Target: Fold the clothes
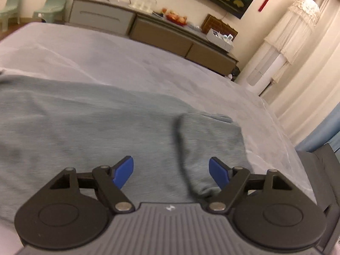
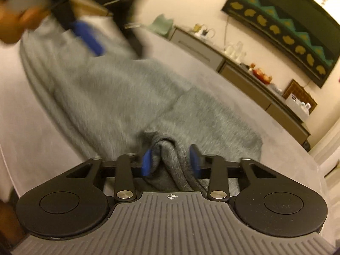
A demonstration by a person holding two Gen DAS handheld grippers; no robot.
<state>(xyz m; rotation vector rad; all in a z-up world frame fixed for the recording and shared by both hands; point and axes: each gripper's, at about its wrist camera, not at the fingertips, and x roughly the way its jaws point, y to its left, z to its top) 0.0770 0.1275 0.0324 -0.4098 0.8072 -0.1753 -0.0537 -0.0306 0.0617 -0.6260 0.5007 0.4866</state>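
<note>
A grey-green garment (image 1: 85, 123) lies spread on the bed (image 1: 106, 53), with one folded part (image 1: 212, 140) lying over it at the right. My left gripper (image 1: 171, 170) hovers just over the cloth, open, with nothing between its blue pads. In the right wrist view the same garment (image 2: 119, 89) looks grey. My right gripper (image 2: 171, 159) is shut on a bunched fold of its near edge, and cloth fills the gap between the pads. The left gripper (image 2: 114, 46) shows there blurred at the upper left, above the garment's far end, with a hand (image 2: 12, 25) behind it.
A long low sideboard (image 1: 161, 34) with bottles, fruit and boxes stands along the wall beyond the bed. Two pale green chairs (image 1: 53, 2) sit at the far left. White curtains (image 1: 297, 31) hang at the right. A dark object (image 1: 318, 163) stands beside the bed's right edge.
</note>
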